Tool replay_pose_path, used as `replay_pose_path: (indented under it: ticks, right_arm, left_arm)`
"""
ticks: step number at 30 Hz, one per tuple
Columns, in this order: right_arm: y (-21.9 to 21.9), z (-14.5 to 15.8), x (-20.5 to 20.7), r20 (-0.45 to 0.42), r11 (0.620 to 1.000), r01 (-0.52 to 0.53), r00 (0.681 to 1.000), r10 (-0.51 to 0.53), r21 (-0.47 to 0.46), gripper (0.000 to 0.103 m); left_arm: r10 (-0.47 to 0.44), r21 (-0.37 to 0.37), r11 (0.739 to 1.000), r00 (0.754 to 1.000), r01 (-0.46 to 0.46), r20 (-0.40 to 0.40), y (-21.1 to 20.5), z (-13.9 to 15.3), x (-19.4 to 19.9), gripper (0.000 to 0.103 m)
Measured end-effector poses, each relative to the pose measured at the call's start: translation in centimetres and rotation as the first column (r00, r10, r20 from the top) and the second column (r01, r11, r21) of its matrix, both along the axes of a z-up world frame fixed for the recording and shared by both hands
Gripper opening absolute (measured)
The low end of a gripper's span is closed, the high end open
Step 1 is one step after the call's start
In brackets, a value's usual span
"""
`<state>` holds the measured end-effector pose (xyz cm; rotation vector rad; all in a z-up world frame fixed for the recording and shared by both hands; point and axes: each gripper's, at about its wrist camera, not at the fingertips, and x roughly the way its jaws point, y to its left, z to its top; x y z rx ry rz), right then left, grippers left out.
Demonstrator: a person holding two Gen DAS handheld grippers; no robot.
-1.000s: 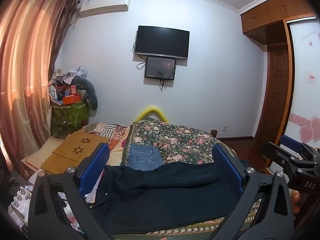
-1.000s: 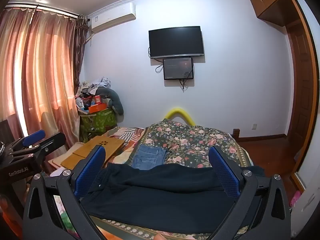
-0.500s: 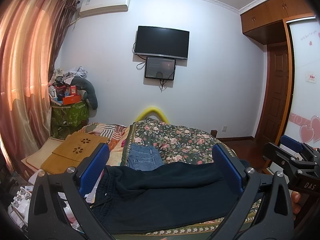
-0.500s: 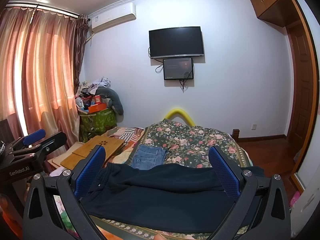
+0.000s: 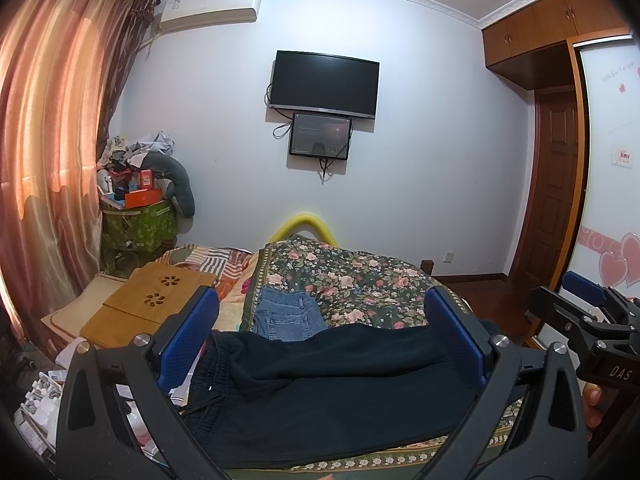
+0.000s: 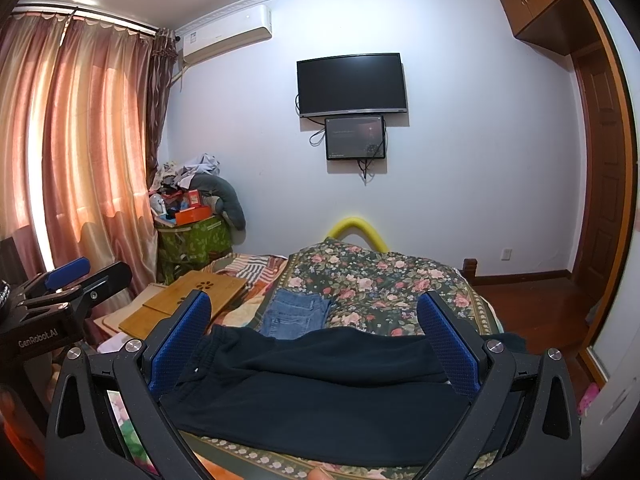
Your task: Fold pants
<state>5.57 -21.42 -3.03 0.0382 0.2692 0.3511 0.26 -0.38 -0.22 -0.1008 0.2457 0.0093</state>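
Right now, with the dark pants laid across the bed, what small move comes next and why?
Probably lower the left gripper to the waistband: both grippers hover open and empty above the dark pants, which lie unfolded, waistband on the left.

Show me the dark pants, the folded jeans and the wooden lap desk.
dark pants (image 5: 332,396), left wrist view, middle of the fabric
folded jeans (image 5: 286,318), left wrist view, back pocket area
wooden lap desk (image 6: 200,294), right wrist view, top surface
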Motion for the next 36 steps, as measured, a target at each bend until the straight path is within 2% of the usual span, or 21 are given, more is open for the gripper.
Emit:
replay_pose_path:
  ticks: [6,36]
  right_arm:
    - [-1.4,-0.2,0.3,-0.006,1.0,0.0,1.0,0.0,-0.002,0.102]
    - [-0.7,-0.3,0.7,-0.008,1.0,0.005,1.0,-0.005,-0.011,0.102]
  left_arm:
    - [0.002,-0.002,1.0,1.0,-0.002,0.0,0.2,-0.1,0.0,0.103]
    - [0.007,-0.01,1.0,1.0,-0.007,-0.001,0.4,-0.1,0.3,0.103]
